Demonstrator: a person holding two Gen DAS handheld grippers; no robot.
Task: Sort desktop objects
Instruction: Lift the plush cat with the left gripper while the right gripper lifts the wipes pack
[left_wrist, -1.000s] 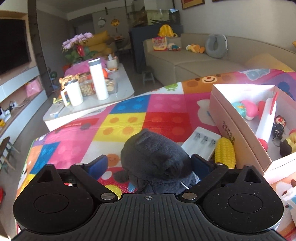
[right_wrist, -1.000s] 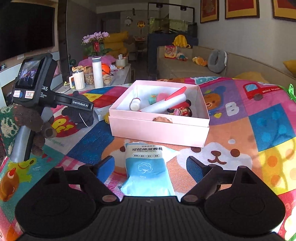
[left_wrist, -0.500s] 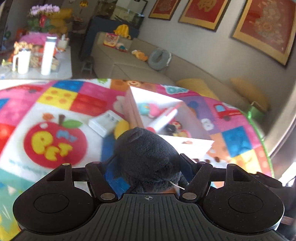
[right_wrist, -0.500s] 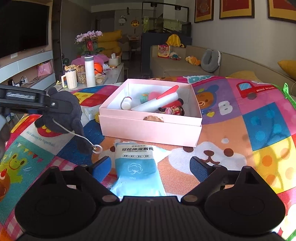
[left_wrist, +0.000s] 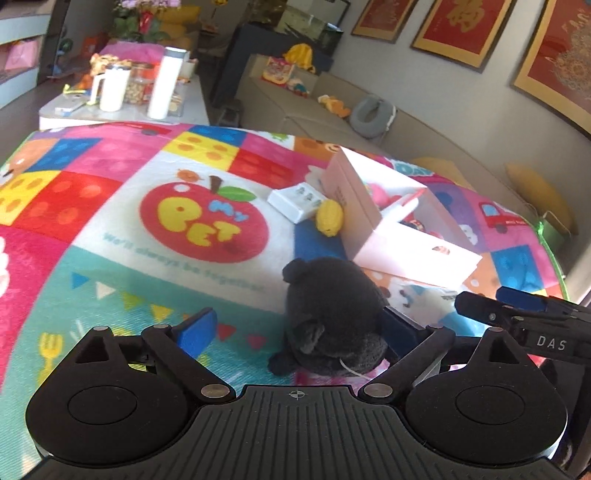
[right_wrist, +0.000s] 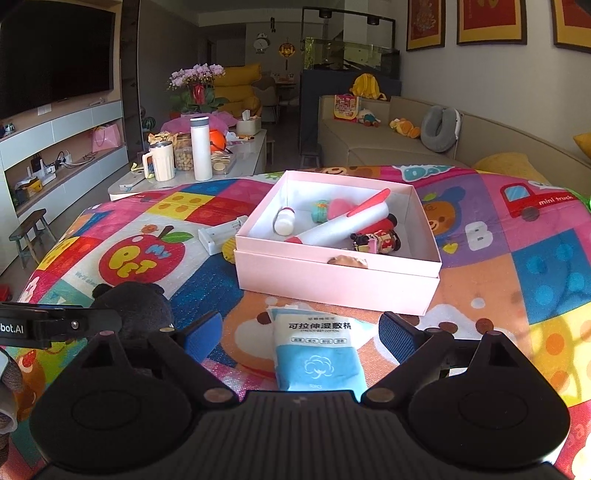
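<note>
A black plush toy (left_wrist: 332, 302) rests on the colourful play mat (left_wrist: 110, 221), in front of the near left corner of the pink box (left_wrist: 406, 251). My left gripper (left_wrist: 297, 328) straddles it with jaws opening: the left pad stands well clear and the toy leans by the right pad. In the right wrist view the plush (right_wrist: 136, 306) shows at lower left. My right gripper (right_wrist: 301, 332) is open around a blue-and-white wet cotton packet (right_wrist: 317, 354) lying flat on the mat, pads not touching it. The pink box (right_wrist: 332, 280) holds several toys and a white roller.
A yellow corn toy (left_wrist: 328, 218) and a white charger (left_wrist: 299, 201) lie against the box's left wall. One finger of the right gripper (left_wrist: 480, 308) reaches in at the right of the left wrist view. A low table with cups (right_wrist: 199, 147) stands beyond the mat.
The left gripper carried the plush toward the near side of the box, set it on the mat and spread its jaws off it. The right gripper barely moved.
</note>
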